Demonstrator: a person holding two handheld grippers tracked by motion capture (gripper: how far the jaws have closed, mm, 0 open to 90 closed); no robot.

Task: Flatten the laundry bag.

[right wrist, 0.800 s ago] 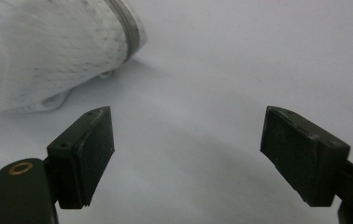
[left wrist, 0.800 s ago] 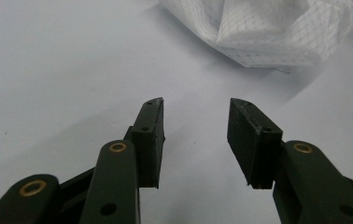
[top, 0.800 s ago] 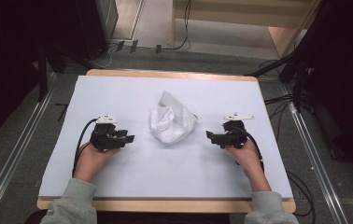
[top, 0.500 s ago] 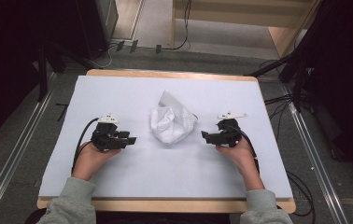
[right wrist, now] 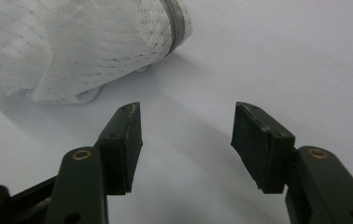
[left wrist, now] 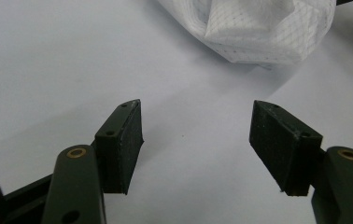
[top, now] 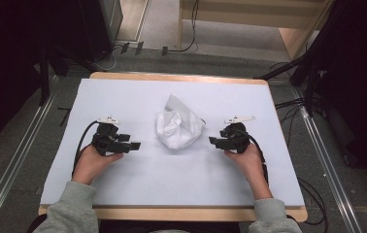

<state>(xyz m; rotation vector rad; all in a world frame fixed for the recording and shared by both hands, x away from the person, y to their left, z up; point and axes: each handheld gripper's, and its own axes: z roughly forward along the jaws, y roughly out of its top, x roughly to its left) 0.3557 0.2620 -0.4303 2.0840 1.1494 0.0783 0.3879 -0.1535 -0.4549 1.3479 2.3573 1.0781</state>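
Observation:
A crumpled white mesh bag (top: 177, 127) with a grey zipper (right wrist: 173, 23) lies in the middle of the pale table cover (top: 138, 97). My left gripper (top: 134, 145) rests on the table to the bag's left, open, jaws pointing at the bag (left wrist: 254, 32) with nothing between them. My right gripper (top: 212, 141) sits just right of the bag (right wrist: 72, 46), open and empty, its jaws a short way from the mesh. Both are held by hands coming from the near edge.
The wooden table edge (top: 172, 213) runs along the front. Cables (top: 293, 104) and dark stands lie on the floor at the right, metal rails (top: 7, 170) at the left. Bare cover lies in front of and behind the bag.
My right gripper has moved left, closer to the bag. The left gripper has edged slightly toward the bag. The bag has not moved.

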